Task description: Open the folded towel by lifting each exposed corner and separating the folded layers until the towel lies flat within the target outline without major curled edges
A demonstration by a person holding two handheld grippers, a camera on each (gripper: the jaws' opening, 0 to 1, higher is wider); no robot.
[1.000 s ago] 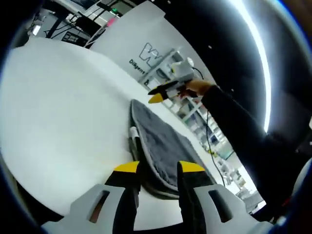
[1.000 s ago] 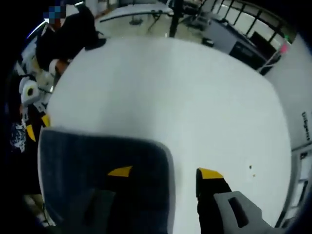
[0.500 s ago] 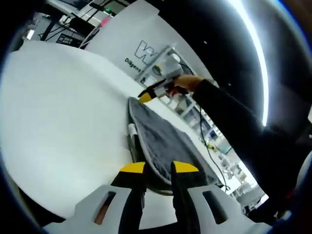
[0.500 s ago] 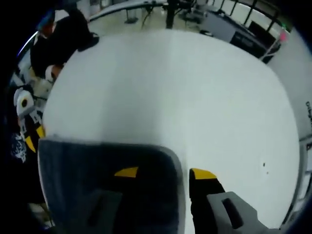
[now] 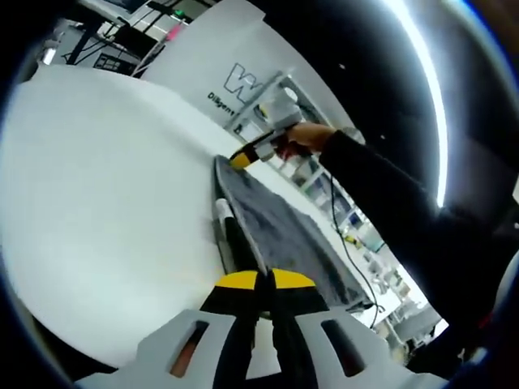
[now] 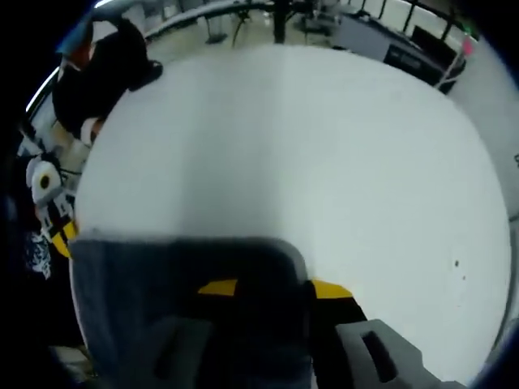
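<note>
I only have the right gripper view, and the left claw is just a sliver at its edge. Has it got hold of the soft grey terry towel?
Observer: In the left gripper view, the left claw has its yellow tips together on the near edge of the soft grey terry towel. The jaws are shut on it.
Operator: Is that edge off the table?
Observer: It looks raised above the white table, with a dark gap under it.
Operator: Where does my claw sit on the towel?
Observer: The right claw is at the far corner, at the opposite end from the left one.
</note>
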